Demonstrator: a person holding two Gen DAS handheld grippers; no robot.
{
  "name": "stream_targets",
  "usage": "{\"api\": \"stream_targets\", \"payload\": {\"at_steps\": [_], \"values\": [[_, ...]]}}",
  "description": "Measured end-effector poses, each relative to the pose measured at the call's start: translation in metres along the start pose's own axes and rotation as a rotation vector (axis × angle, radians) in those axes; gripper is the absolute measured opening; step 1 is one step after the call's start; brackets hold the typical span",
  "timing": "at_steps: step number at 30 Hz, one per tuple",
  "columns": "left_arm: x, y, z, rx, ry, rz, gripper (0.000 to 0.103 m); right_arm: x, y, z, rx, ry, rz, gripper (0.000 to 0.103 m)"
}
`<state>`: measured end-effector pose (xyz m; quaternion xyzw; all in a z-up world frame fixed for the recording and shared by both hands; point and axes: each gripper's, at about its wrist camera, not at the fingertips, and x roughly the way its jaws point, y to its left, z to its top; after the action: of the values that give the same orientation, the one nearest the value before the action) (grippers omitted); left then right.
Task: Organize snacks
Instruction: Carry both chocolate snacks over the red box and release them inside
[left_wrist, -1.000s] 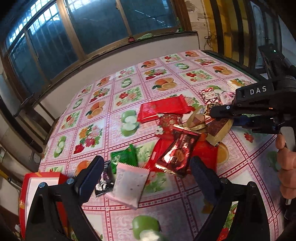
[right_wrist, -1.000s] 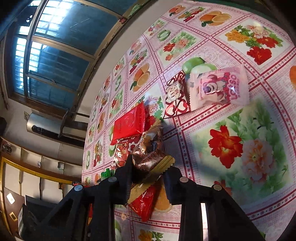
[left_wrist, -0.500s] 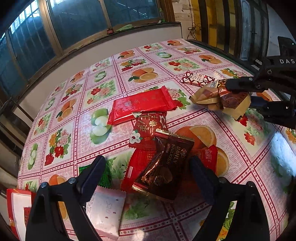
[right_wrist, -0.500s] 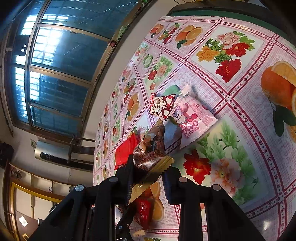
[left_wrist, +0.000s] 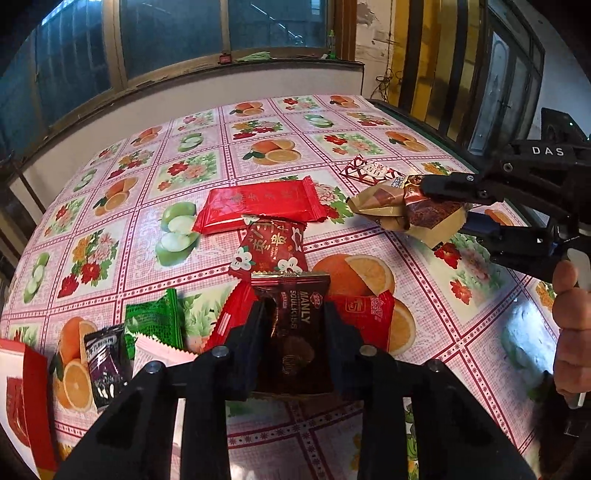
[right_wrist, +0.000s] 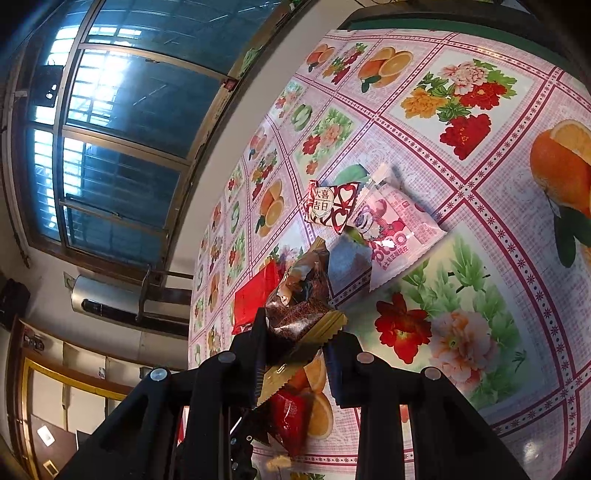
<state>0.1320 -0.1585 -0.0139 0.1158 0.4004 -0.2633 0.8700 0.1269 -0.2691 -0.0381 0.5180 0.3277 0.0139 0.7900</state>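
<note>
My left gripper (left_wrist: 293, 314) is shut on a dark brown Manly snack packet (left_wrist: 295, 325) above the table. My right gripper (right_wrist: 299, 332) is shut on a brown and gold snack packet (right_wrist: 301, 295), held above the table; it also shows at the right of the left wrist view (left_wrist: 410, 212). On the floral tablecloth (left_wrist: 207, 243) lie a long red packet (left_wrist: 258, 205), a small red flowered packet (left_wrist: 271, 247), another red packet (left_wrist: 364, 310), a green packet (left_wrist: 155, 319), a black packet (left_wrist: 105, 363), a pink packet (right_wrist: 395, 230) and a red-and-white heart packet (right_wrist: 330, 205).
A red and white box (left_wrist: 22, 398) stands at the table's left edge. A window wall (left_wrist: 184, 85) runs behind the table. A hand (left_wrist: 572, 321) holds the right gripper at the right edge. The table's dark green edge (right_wrist: 480, 29) is at the far right.
My left gripper has closed on the dark Manly packet, which was lying between open fingers. My right gripper has carried its packet further right, towards the pink and heart packets.
</note>
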Motion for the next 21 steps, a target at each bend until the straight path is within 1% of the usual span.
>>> {"api": "stream_targets", "payload": {"at_steps": [4, 6, 8, 10, 13, 14, 16, 18, 21], "values": [[-0.027, 0.009, -0.012, -0.044, -0.047, 0.041, 0.027, -0.002, 0.008, -0.002, -0.029, -0.01, 0.027, 0.03], [-0.044, 0.02, -0.02, -0.084, -0.07, 0.047, 0.027, -0.002, 0.013, -0.004, -0.054, -0.007, 0.037, 0.03], [-0.06, 0.032, -0.029, -0.123, -0.086, 0.058, 0.027, 0.0, 0.019, -0.007, -0.085, -0.006, 0.036, 0.03], [-0.076, 0.045, -0.04, -0.154, -0.092, 0.094, 0.027, 0.003, 0.025, -0.011, -0.113, 0.002, 0.034, 0.03], [-0.103, 0.073, -0.058, -0.231, -0.102, 0.109, 0.028, 0.008, 0.035, -0.018, -0.164, 0.013, 0.022, 0.03], [-0.112, 0.083, -0.065, -0.249, -0.106, 0.125, 0.028, 0.009, 0.038, -0.021, -0.18, 0.016, 0.016, 0.03], [-0.129, 0.1, -0.076, -0.276, -0.112, 0.175, 0.028, 0.013, 0.044, -0.03, -0.205, 0.034, 0.019, 0.03], [-0.143, 0.119, -0.086, -0.31, -0.113, 0.202, 0.028, 0.019, 0.053, -0.041, -0.229, 0.054, 0.027, 0.03], [-0.162, 0.147, -0.101, -0.366, -0.126, 0.245, 0.028, 0.031, 0.07, -0.068, -0.246, 0.096, 0.07, 0.03]]}}
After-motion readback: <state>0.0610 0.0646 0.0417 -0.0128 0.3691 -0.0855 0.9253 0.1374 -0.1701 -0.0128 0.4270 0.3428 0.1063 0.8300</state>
